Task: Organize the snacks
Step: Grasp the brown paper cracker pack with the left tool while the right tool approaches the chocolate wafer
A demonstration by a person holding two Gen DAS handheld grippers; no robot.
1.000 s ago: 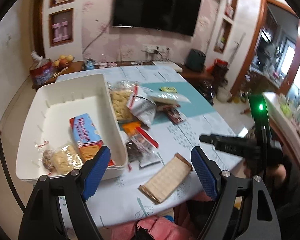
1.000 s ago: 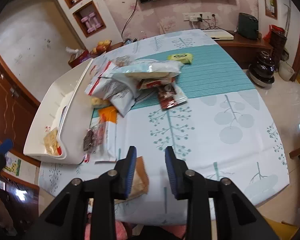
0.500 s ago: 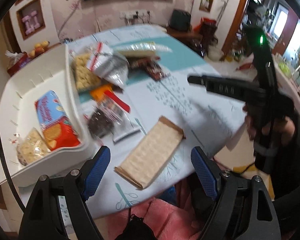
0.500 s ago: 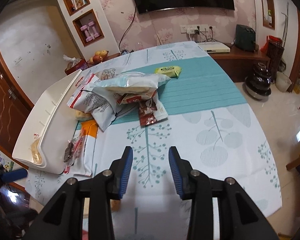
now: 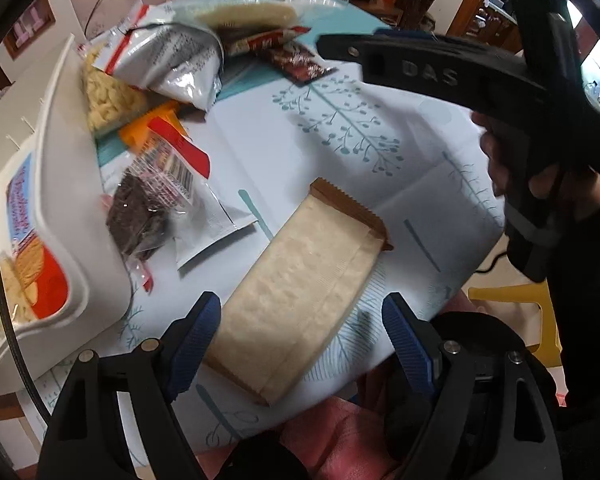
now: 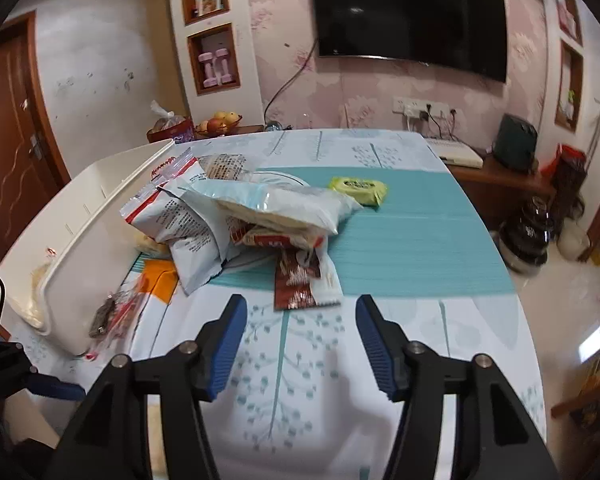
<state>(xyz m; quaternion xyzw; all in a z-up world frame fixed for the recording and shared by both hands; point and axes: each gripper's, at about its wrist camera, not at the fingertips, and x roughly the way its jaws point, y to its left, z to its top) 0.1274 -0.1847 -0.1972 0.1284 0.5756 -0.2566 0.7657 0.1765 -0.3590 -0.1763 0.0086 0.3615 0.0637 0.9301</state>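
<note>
A flat tan cracker packet lies on the tablecloth near the table's front edge. My left gripper hangs over its near end, open, with the jaws wide on either side and not touching it. A white bin at the left holds a red and blue biscuit box. My right gripper hovers above bare tablecloth with nothing between its jaws, which are opening. Just ahead of it lies a dark brown sachet, in front of a pile of snack bags. In the left wrist view the right gripper reaches in from the right.
Beside the bin lie a clear pack of dark cookies, an orange packet and a bag of pale puffs. A green packet sits on the teal runner. The table's edge is close, with a yellow stool beyond.
My left gripper has sunk and tipped down over the tan packet, which now fills the space between its jaws. My right gripper has swung away from that packet toward the pile and its jaws have widened.
</note>
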